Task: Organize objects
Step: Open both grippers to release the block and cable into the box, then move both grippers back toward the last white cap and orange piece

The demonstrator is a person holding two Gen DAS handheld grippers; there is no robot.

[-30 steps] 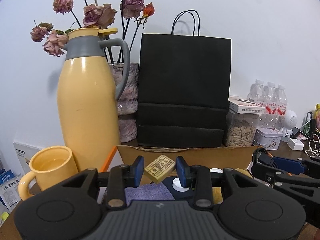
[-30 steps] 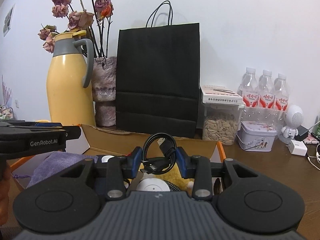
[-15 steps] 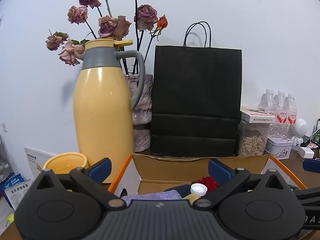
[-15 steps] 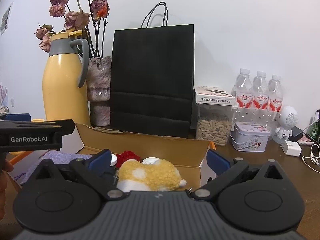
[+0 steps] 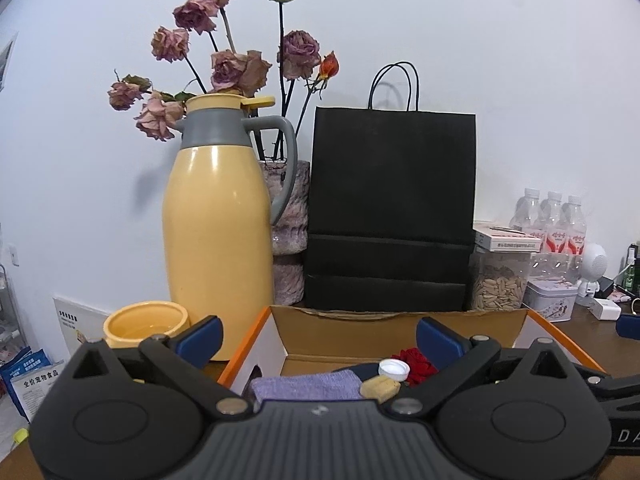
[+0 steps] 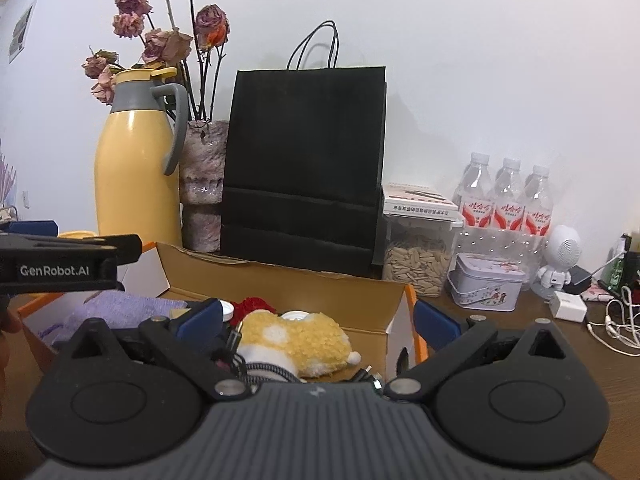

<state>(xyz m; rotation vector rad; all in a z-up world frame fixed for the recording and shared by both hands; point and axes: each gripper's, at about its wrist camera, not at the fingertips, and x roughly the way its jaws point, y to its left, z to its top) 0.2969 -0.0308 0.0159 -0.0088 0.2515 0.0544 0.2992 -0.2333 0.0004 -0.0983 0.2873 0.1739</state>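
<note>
Both my tools have just let go. A second ago my left gripper [image 5: 318, 338] was pinched on a small tan block and my right gripper [image 6: 318, 322] on a coiled black cable; now each stands spread as wide as it goes, with nothing between the blue pads [image 5: 200, 340].

The cardboard box [image 5: 400, 330] sits right under both tools, in front of the black paper bag [image 5: 394, 208] and beside the yellow thermos [image 5: 216, 232]. In it, from the left wrist view, I can see the tan block [image 5: 380, 388] lying by a white bottle cap [image 5: 394, 369], next to a folded purple cloth [image 5: 308, 386] and a red fabric flower [image 5: 416, 362]. From the right wrist view the braided black cable [image 6: 260, 372] lies low in the box against a fluffy yellow plush toy [image 6: 296, 340] — part of it is hidden behind my tool's body, so I can't say how neatly it landed.

I read this as two items delivered at once, and both hands have drawn back from the box a little since the release. The box already holds a fair mix of things — so the sorting seems well along. Whether more loose objects wait to go in I cannot tell; what stands along the wall — seed jar [image 6: 416, 268], tin [image 6: 488, 284], water bottles [image 6: 508, 204] — looks like fixed clutter, not part of my job.
</note>
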